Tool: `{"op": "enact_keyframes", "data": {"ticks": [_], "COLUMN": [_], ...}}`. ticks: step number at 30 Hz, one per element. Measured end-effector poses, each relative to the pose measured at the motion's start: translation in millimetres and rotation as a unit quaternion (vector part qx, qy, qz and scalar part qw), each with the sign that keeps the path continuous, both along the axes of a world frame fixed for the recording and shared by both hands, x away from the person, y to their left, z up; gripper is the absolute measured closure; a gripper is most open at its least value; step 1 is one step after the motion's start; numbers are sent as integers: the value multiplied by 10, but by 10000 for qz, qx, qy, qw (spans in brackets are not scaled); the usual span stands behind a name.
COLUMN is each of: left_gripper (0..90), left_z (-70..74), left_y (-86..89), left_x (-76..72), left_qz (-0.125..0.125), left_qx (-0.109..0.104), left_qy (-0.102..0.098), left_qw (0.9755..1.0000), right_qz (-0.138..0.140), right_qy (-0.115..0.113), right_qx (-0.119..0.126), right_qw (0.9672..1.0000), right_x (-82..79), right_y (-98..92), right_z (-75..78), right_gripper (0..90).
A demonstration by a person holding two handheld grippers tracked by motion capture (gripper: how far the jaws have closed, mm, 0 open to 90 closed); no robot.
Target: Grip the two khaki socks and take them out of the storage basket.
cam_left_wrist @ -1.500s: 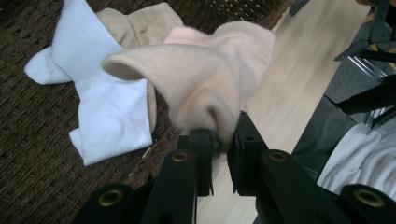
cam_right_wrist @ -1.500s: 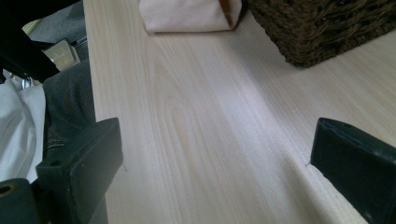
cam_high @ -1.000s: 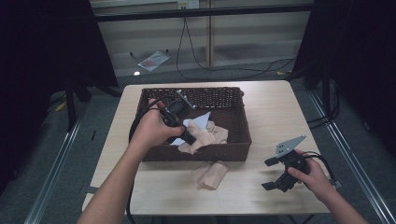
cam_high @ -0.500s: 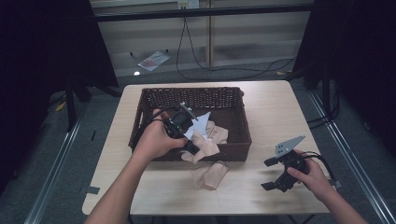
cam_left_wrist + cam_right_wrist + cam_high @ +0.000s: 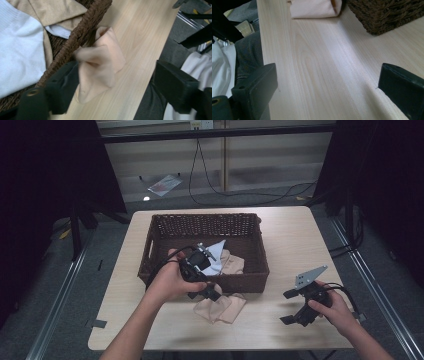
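A brown wicker basket stands mid-table with white cloth and tan cloth inside. My left gripper hangs over the basket's near wall, open. In the left gripper view, a peach cloth lies blurred between the wide-apart jaws of my left gripper, on the wood beside the basket rim. That peach cloth rests on the table in front of the basket. My right gripper sits low over the table at the near right, open and holding nothing.
The wooden table has bare room right of the basket. The right gripper view shows the basket's corner and the peach cloth far ahead. Cables trail from both grippers. A dark floor lies beyond the table's edges.
My left gripper has moved from inside the basket toward me, over the near wall, above the peach cloth. The right gripper has stayed put.
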State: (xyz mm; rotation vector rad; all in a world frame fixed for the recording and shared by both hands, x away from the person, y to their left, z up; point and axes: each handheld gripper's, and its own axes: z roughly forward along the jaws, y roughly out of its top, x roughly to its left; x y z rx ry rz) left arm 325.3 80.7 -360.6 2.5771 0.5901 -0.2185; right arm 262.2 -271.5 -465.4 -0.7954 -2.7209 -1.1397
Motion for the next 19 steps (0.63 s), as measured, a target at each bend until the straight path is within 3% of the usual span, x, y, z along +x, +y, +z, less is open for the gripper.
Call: {"op": "enact_keyframes", "data": {"ticks": [6, 16, 19], "left_gripper": [146, 124, 120], "left_z": [-93, -313, -407], "left_y": [37, 49, 2], "left_x": [-80, -219, -259], "left_qz": [35, 165, 161], "left_qx": [50, -4, -55], "left_qy": [-286, -546, -517], "left_qw": [9996, 9984, 9985], "right_qz": [4, -17, -4], "right_qy": [7, 12, 7], "right_qx": [11, -3, -23], "right_qw": [10000, 10000, 10000], "right_x": [-1, -4, -2], "right_y": [-1, 0, 5], "right_z": [2, 1, -7], "right_gripper": [16, 16, 16]}}
